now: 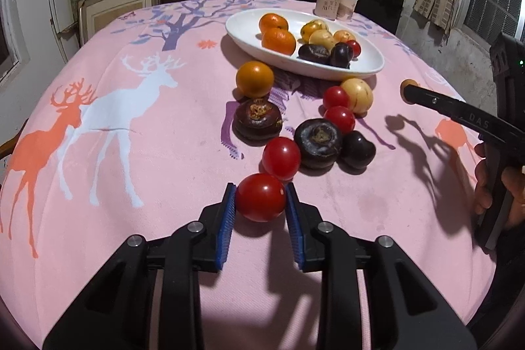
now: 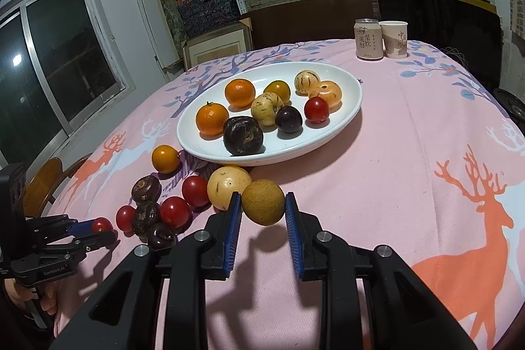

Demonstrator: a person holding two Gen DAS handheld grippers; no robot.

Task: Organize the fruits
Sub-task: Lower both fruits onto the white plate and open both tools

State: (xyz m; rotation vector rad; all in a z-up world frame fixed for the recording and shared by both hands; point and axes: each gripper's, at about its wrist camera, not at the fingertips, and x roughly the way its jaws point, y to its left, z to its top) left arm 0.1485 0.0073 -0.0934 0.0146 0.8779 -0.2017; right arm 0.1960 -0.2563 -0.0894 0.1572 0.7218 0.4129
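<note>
My left gripper (image 1: 261, 202) is shut on a red tomato (image 1: 261, 197) just above the pink cloth; it also shows in the right wrist view (image 2: 101, 225). My right gripper (image 2: 263, 205) is shut on a round brown fruit (image 2: 263, 201) held above the cloth; its tip shows in the left wrist view (image 1: 409, 87). A white oval plate (image 2: 347, 81) holds oranges, pale striped fruits, dark fruits and a tomato. Loose on the cloth lie red tomatoes (image 1: 281, 158), dark purple fruits (image 1: 317, 138), an orange fruit (image 1: 254, 79) and a pale yellow fruit (image 1: 357, 95).
A drink can (image 2: 368, 39) and a paper cup (image 2: 395, 39) stand at the table's far edge. A dark chair (image 2: 439, 22) stands behind the table. A wooden chair back (image 2: 46, 182) is at the left edge. Shelves of boxes line the back wall.
</note>
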